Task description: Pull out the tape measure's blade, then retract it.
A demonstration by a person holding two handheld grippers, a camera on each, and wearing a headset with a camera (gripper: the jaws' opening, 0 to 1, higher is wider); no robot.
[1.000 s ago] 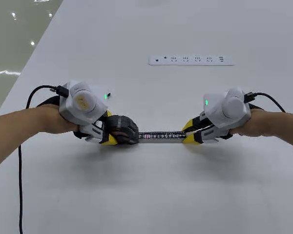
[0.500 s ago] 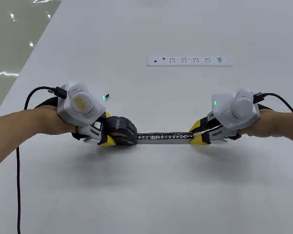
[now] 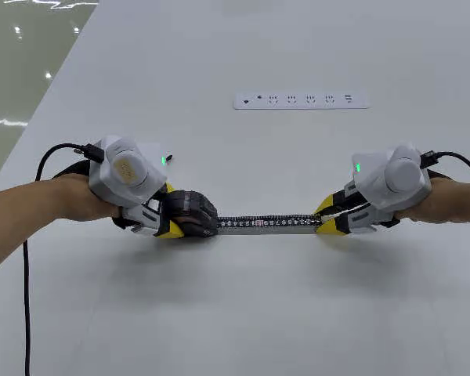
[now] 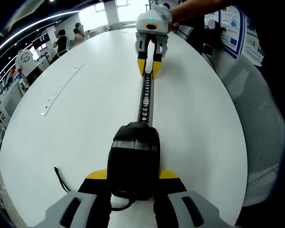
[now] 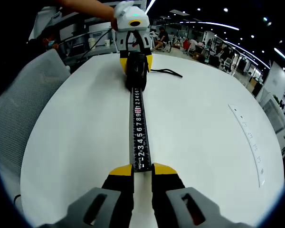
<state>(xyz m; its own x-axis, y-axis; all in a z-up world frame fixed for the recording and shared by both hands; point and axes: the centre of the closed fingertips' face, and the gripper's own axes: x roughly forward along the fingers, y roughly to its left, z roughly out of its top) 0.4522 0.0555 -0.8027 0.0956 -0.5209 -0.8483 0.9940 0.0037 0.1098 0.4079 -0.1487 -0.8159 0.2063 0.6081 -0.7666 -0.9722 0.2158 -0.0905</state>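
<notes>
Blade (image 5: 139, 123) end hidden in R tool (image 5: 142, 169)

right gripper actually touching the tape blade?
Touching. The right gripper view shows the right gripper with its yellow jaw tips closed on the free end of the blade, no gap either side.

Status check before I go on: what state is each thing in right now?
left gripper: shut on the tape measure case.
right gripper: shut on the blade at its tip.
tape measure case: clamped, resting on the table.
blade: partly pulled out, straight along the table.
power strip: lying flat, nothing plugged in.
</notes>
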